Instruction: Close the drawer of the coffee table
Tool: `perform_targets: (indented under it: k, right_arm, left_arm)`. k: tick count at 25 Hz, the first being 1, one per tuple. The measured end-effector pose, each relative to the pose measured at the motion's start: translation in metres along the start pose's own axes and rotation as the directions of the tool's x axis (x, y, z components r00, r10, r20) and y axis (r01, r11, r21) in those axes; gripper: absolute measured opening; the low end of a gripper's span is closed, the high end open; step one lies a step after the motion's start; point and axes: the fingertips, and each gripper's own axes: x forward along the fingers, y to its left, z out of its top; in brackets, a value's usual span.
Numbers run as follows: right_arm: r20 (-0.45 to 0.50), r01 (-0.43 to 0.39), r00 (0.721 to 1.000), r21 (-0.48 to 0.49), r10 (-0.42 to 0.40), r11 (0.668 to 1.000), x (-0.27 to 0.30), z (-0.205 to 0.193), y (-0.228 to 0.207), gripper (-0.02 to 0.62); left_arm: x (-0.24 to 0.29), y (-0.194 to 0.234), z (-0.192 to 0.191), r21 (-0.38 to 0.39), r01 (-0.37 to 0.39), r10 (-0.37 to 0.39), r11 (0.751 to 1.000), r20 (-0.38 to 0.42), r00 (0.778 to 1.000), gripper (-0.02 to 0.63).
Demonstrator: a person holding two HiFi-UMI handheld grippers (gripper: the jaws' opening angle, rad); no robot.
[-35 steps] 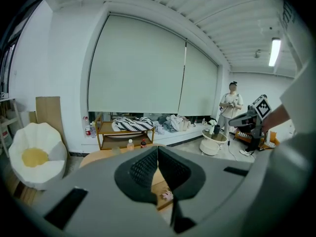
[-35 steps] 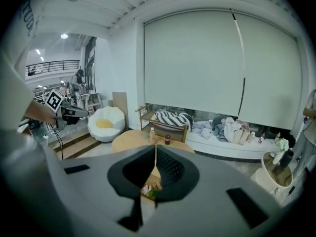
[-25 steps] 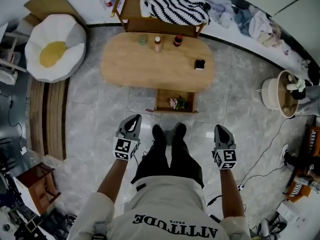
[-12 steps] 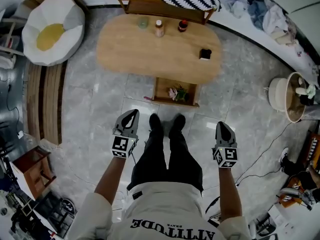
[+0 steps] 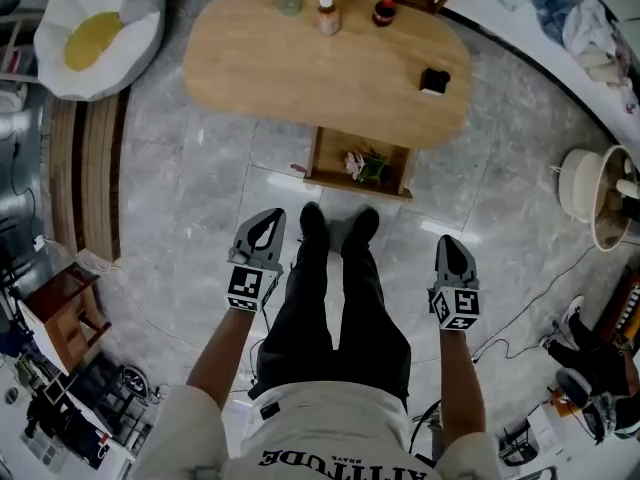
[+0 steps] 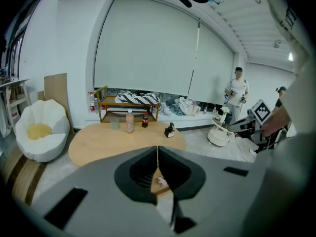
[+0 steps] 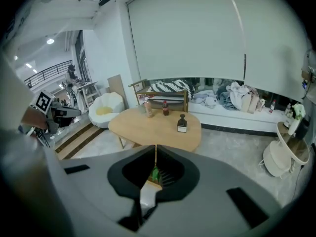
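Head view: drawer (image 5: 326, 158) sticks out of the table (image 5: 320, 68) on my side, dead 12 o'clock from the shoes (image 5: 335, 230), pulled well out. Something pink and green lies inside, within the walls, so I don't expect it to snag on closing. Left claw (image 5: 271, 215) at 11 and right claw (image 5: 450, 241) at 1, one either side of the legs, both aimed at the table and well short of the drawer front. Only bare floor in between. There's a small pink scrap (image 5: 298, 169) at the drawer's left corner; can't tell what it is. On the table: cup (image 5: 289, 4), two bottles (image 5: 327, 15) and a black box (image 5: 434, 80), all well apart from the drawer edge. Beanbag (image 5: 95, 28) at 10, white stand (image 5: 590, 193) at 2, cable (image 5: 520, 328) on the floor at 4, none in the path.

Left gripper view: jaws fully together, nothing between them. I read that as setup for a push: a blunt closed tip, no grip needed. The drawer shows through the jaw window, table above at 12. Two people (image 6: 238, 89) stand at 2, well clear.

Right gripper view: jaws together too, empty. The seam lines up on the drawer, with the green bit visible behind it. The stand is at 3, off the line.
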Motion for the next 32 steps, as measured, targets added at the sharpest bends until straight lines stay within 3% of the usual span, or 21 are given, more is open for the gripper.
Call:
perform_targets:
  k: [16, 26, 32]
  right_arm:
    - [-0.1, -0.017, 0.995, 0.031, 0.02, 0.999, 0.1, -0.108, -0.02, 0.021]
    - [-0.168, -0.034, 0.985, 0.039, 0.04, 0.999, 0.15, -0.176, -0.019, 0.021]
    - [-0.206, -0.053, 0.977, 0.04, 0.06, 0.998, 0.18, -0.218, -0.015, 0.04]
  left_arm:
    - [0.083, 0.011, -0.129, -0.034, -0.037, 0.033, 0.999, -0.115, 0.993, 0.021]
    - [0.13, 0.01, -0.203, -0.042, -0.003, -0.005, 0.999, -0.2, 0.98, 0.021]
    - [0.16, 0.01, -0.245, -0.065, 0.023, -0.036, 0.998, -0.206, 0.978, 0.023]
